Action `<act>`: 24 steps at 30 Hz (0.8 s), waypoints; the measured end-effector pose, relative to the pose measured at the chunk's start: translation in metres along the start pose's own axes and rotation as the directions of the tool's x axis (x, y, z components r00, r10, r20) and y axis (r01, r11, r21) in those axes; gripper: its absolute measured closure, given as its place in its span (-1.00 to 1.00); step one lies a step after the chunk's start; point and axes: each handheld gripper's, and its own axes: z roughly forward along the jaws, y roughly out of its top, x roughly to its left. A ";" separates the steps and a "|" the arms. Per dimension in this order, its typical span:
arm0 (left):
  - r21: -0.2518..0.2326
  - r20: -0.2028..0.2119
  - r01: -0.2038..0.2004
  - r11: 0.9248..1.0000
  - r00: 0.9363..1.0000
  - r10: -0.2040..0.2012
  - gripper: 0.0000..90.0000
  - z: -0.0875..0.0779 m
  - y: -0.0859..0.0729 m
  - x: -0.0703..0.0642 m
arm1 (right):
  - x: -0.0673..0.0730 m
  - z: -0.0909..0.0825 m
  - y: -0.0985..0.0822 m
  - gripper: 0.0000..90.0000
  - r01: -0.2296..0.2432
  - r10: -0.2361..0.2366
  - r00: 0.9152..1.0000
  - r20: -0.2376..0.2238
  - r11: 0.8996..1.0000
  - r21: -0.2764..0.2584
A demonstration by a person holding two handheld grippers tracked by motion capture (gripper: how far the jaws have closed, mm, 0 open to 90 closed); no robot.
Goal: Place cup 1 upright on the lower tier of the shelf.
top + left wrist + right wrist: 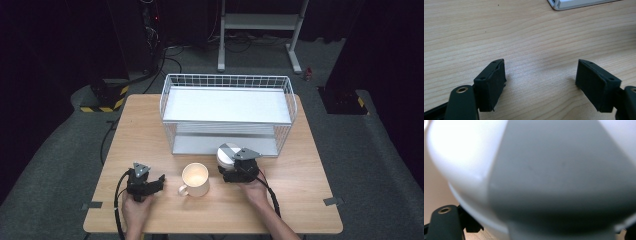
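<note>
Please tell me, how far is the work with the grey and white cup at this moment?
Done: nothing looks placed; the wire rack has bare shelves. In hand: the right gripper is around the grey and white cup by the rack. Left: moving that cup, and perhaps the cream mug; the left gripper rests open.

Grey-and-white bowl, upside down, before rack

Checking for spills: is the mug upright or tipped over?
Upright. In the high view the mug stands on the table with its round mouth facing up and its handle at the side.
</note>
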 end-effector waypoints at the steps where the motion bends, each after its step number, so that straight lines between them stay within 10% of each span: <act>1: 0.000 0.000 0.000 1.000 1.000 0.000 -0.47 0.000 0.000 0.000 | 0.000 0.000 0.000 -0.65 0.003 -0.003 1.000 0.002 1.000 -0.002; 24: 0.003 0.003 -0.001 1.000 1.000 0.001 -0.46 0.000 0.000 0.001 | 0.005 -0.003 0.000 -0.58 0.039 -0.039 0.999 0.010 0.999 -0.020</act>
